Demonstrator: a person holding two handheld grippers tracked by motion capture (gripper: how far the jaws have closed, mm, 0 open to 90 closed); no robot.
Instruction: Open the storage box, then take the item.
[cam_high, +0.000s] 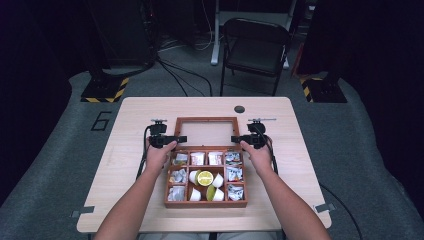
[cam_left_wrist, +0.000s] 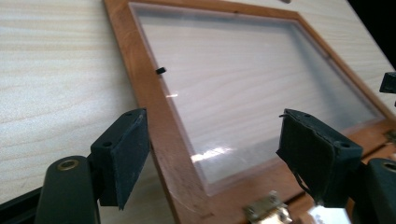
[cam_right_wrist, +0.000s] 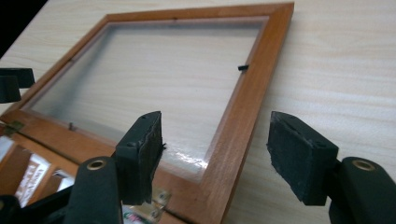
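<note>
Forearms come in from the bottom of the high view, each hand holding a black two-jaw gripper up near the back of a brown wooden compartment box (cam_high: 206, 204) sitting on the light wood surface (cam_high: 130, 165). Its hinged wooden lid with a clear window pane (cam_high: 206, 133) is flipped all the way open and lies flat on the surface behind the box.

Left gripper (cam_high: 168, 140) is at the lid's left frame rail. In the left gripper view the rail (cam_left_wrist: 161, 135) runs between the two black fingers (cam_left_wrist: 122, 156), but there's a gap on both sides, so the fingers are released, not clamping anything.

Right gripper (cam_high: 245, 139) mirrors it on the other side. In the right gripper view the right frame rail (cam_right_wrist: 243, 116) passes between its fingers (cam_right_wrist: 299, 156), again with space on either side, so released too.

Box itself is full of stuff: small packets in the left, right and back compartments, white cups (cam_high: 218, 180) in the middle, and a yellow-green lemon half (cam_high: 205, 177) among them. Brass hinges (cam_left_wrist: 264, 210) join lid and box. Beyond the surface, a dark folding chair (cam_high: 255, 47) stands on the grey floor.
</note>
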